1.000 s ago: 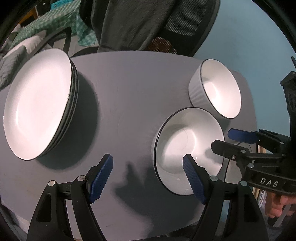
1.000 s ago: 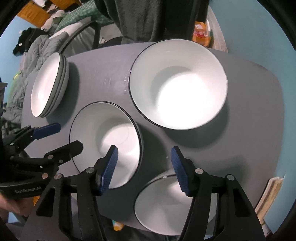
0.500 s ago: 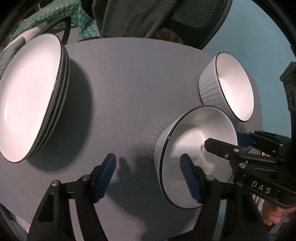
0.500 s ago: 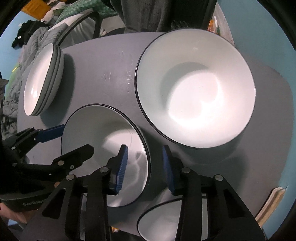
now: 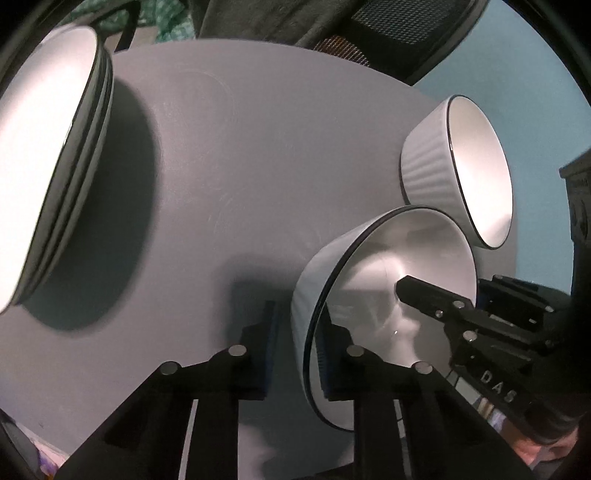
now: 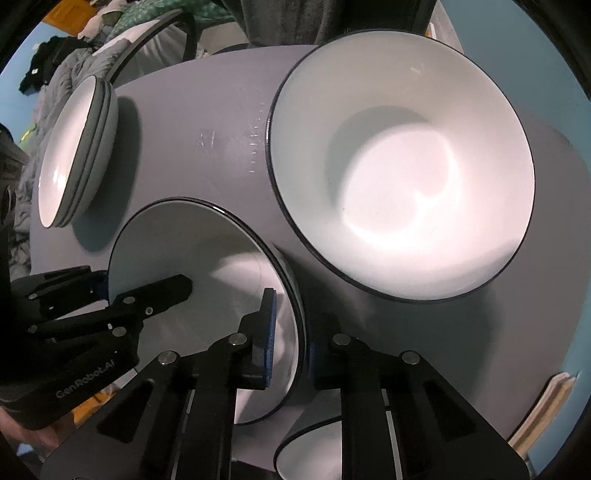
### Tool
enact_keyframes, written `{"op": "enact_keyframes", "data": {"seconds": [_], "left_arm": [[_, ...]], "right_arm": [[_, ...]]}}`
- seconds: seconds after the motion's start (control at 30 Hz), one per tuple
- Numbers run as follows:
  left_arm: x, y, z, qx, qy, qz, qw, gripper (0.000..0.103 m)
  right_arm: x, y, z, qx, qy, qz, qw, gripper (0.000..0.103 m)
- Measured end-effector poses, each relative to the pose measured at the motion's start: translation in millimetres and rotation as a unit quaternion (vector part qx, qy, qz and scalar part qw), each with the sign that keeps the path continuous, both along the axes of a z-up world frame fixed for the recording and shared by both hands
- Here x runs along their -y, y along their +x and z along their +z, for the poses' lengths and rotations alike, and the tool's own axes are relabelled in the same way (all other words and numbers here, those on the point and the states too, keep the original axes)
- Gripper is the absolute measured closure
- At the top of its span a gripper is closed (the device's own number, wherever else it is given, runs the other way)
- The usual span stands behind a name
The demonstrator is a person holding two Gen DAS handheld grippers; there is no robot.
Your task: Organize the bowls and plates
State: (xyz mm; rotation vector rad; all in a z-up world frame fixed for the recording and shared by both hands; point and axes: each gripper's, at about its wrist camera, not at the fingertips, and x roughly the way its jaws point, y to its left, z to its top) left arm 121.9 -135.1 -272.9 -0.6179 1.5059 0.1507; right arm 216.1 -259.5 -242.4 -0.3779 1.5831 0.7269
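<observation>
Now both claws have just closed onto opposite rims of the near bowl (image 5: 388,295): left gripper (image 5: 295,350), right gripper (image 6: 290,343); seemingly ready to lift it for stacking.

We cannot see where our left gripper's (image 5: 295,347) inner pad meets the near bowl (image 5: 388,295); its rim hides it. Left of that gripper, the plate stack (image 5: 44,155) runs off the frame. Below our right gripper (image 6: 290,332), a third bowl (image 6: 314,454) is mostly covered. The chair (image 5: 388,29) beyond the table (image 5: 258,147) is cropped.
</observation>
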Motion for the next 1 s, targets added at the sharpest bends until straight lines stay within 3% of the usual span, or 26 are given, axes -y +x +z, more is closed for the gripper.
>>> {"op": "enact_keyframes", "data": {"seconds": [0.3,0.9,1.0], "left_arm": [[-9.6,-14.0,3.8,-0.007,0.010,0.001,0.9999,0.087],[-10.5,-10.7,1.2,-0.008,0.016,-0.014,0.9997,0.087],[-1.8,-6.7,4.3,-0.010,0.034,-0.022,0.9991,0.087]], "right_arm": [[-4.5,-9.9,-3.4,-0.028,0.018,0.001,0.999,0.089],[-7.4,-20.2,-6.1,-0.012,0.012,-0.011,1.000,0.092],[-8.7,-24.4,-5.4,-0.010,0.012,-0.018,1.000,0.094]]}}
